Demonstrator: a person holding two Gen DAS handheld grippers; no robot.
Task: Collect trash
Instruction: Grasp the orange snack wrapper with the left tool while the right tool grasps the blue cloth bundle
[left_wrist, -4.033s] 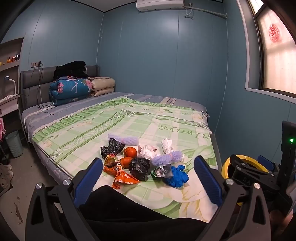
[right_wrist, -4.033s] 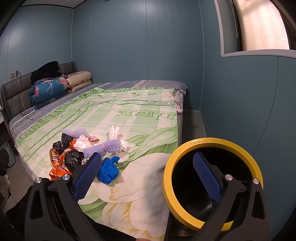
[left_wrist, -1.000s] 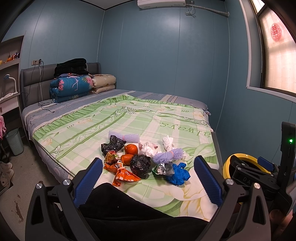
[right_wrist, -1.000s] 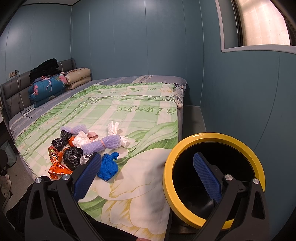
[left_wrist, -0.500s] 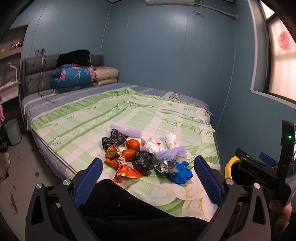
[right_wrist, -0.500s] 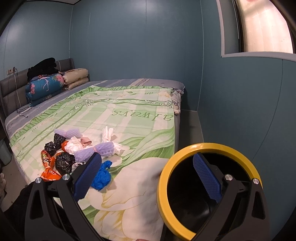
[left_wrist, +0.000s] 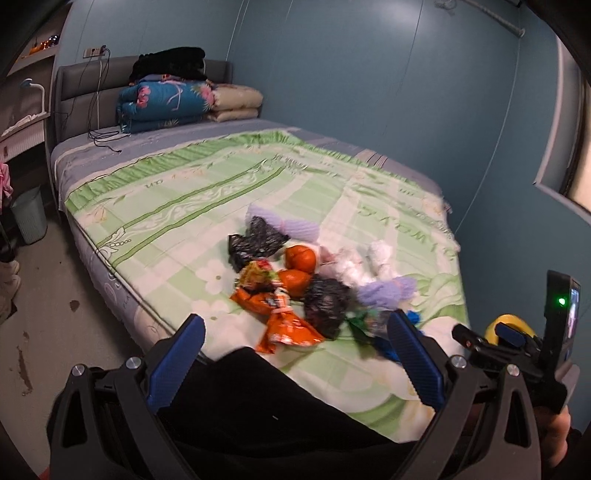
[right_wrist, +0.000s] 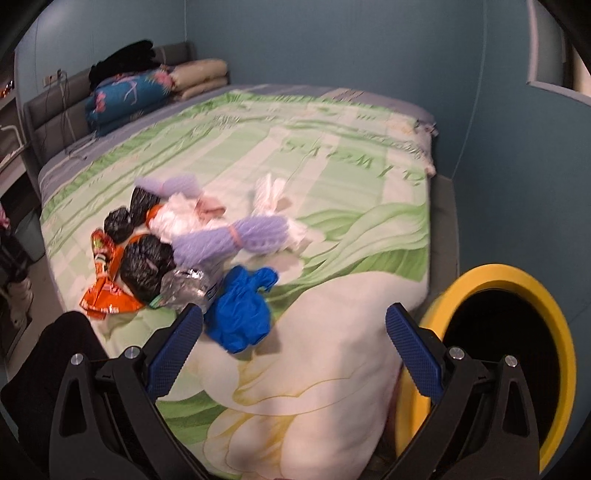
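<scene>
A heap of trash lies near the foot of the bed (left_wrist: 177, 206): an orange snack wrapper (left_wrist: 284, 325), black bags (left_wrist: 327, 301), orange peels (left_wrist: 300, 258), white tissue (left_wrist: 351, 267), purple foam netting (right_wrist: 240, 236), a crushed clear bottle (right_wrist: 184, 286) and a blue glove (right_wrist: 240, 306). My left gripper (left_wrist: 295, 360) hangs open in front of the heap, just short of the wrapper. My right gripper (right_wrist: 293, 349) is open over the quilt (right_wrist: 332, 369), its left finger beside the blue glove. A yellow-rimmed bin (right_wrist: 517, 354) stands on the floor beside the bed's corner, on my right.
Folded bedding (left_wrist: 166, 101) is stacked at the headboard. A pale green wastebasket (left_wrist: 29, 216) stands on the floor at the far left. A blue wall (right_wrist: 517, 184) runs close along the bed's right side. A dark trouser leg (left_wrist: 258, 417) fills the lower left wrist view.
Both grippers have moved forward and down toward the heap, which now looks much larger. The bin has slid toward the right edge of the right wrist view. Both stay open.
</scene>
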